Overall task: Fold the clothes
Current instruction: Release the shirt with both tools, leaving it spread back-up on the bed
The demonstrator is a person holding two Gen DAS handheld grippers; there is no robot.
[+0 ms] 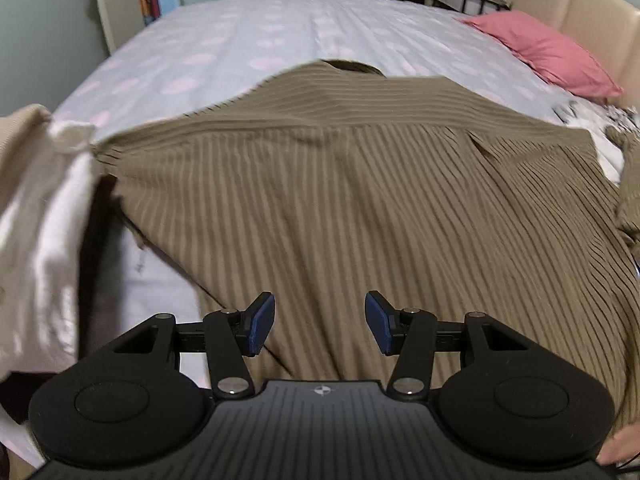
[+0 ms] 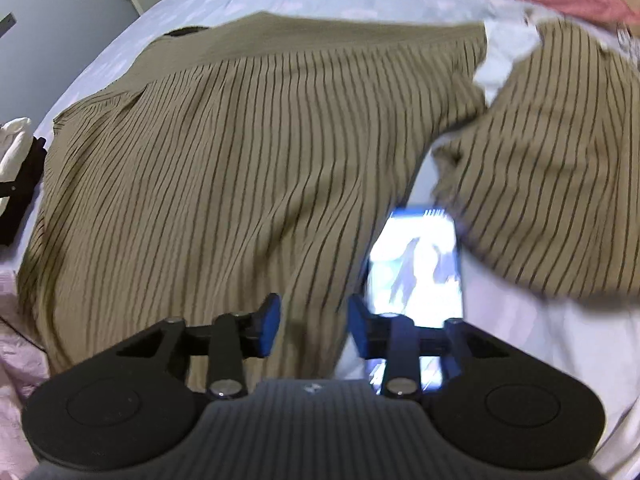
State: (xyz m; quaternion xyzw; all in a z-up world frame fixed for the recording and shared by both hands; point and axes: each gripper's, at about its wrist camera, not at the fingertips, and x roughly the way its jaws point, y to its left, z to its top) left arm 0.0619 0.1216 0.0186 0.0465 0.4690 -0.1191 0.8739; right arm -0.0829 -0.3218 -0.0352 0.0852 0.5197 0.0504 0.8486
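Olive striped shirt (image 1: 360, 200) lay spread back-up across the near half of the bed (image 1: 240, 40), collar opening (image 1: 352, 66) toward the far side, body fabric rumpled into soft ridges. In the right wrist view the same shirt (image 2: 224, 160) filled most of the frame, with one sleeve (image 2: 552, 168) thrown out to the right, apart from the body and leaving a wedge of bedsheet between them.

Left claw (image 1: 320, 326) hung over the lower part of the shirt, blue pads (image 1: 262, 322) well apart, nothing between them. Right claw (image 2: 314, 326) sat at the shirt's right hem edge, pads likewise spread and empty; whether either touched the cloth could not be told.

A lit phone screen (image 2: 416, 268) lay on the sheet just beside the right claw, between the shirt body and the sleeve, its picture blurred.

At the left edge of the bed, a heap of pale garments (image 1: 40, 220) with something dark (image 2: 20, 188) against it. Bedsheet pale lilac with pink blotches. Pink pillow (image 1: 548, 52) at the far right, against a cream padded headboard (image 1: 580, 4). Furniture beyond the bed was too dim to make out.
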